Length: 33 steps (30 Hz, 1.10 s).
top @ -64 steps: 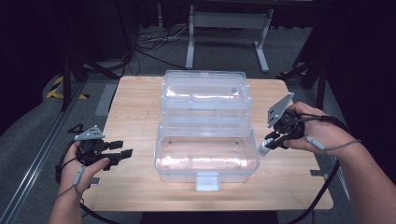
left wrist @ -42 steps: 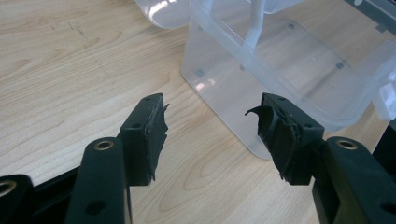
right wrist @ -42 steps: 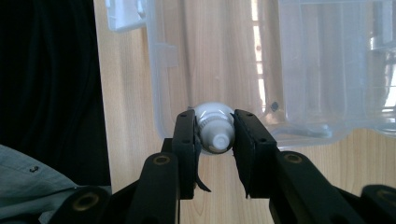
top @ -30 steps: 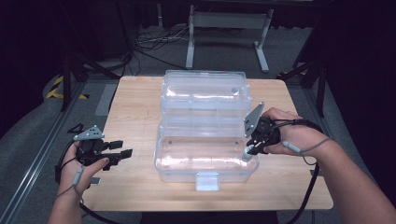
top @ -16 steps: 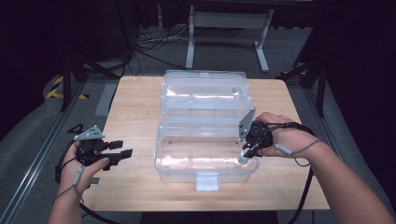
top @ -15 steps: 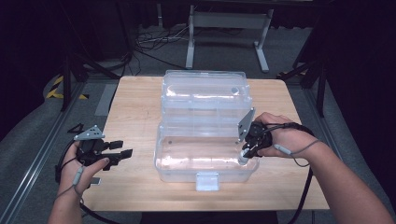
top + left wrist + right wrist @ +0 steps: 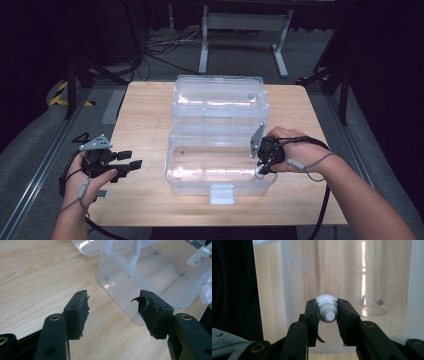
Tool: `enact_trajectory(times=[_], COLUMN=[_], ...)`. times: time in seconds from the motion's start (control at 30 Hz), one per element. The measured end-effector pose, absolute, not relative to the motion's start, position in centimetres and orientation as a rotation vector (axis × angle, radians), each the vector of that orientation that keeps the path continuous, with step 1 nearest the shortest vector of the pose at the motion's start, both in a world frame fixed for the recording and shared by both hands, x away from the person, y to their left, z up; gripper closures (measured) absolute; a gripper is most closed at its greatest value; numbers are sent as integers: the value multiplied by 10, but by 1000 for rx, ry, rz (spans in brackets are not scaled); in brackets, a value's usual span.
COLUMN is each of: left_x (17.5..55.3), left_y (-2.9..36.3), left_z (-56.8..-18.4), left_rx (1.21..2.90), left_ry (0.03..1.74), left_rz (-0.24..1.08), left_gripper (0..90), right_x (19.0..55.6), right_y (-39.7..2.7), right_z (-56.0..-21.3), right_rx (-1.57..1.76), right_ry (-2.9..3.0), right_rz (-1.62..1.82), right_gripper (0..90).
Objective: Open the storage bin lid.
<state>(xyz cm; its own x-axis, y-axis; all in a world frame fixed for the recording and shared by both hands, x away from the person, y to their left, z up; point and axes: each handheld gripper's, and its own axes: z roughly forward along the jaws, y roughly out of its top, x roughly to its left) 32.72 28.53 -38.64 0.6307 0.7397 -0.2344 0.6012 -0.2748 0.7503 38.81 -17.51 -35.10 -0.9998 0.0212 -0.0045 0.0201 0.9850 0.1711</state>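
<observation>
Right gripper clamping small white bottle by cap end, jaws part closed on it, hanging over right end of open clear plastic storage box at table centre; bottle not yet released, likely going into near compartment; left gripper waiting wide open, empty, near left of box; placing and lid closing remaining.

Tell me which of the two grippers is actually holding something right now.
The right gripper: its jaws are clamped on a small white bottle over the clear plastic box. The left gripper stands open over bare wooden table, nothing between its pads.
</observation>
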Motion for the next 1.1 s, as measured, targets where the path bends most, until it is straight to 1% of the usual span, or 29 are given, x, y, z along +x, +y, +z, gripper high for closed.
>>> enact_trajectory(times=[0.5, 1.1], left_x=[328, 327], left_y=[286, 286], left_z=[-387, -387], left_rx=[1988, 1983], left_ry=[1051, 1056], left_rz=[200, 196], left_gripper=[417, 415], right_x=[391, 393], right_y=[-175, -173], right_z=[-378, -391], right_rx=[45, 35], right_ry=[3158, 3175], right_rz=[188, 150], right_gripper=[711, 711])
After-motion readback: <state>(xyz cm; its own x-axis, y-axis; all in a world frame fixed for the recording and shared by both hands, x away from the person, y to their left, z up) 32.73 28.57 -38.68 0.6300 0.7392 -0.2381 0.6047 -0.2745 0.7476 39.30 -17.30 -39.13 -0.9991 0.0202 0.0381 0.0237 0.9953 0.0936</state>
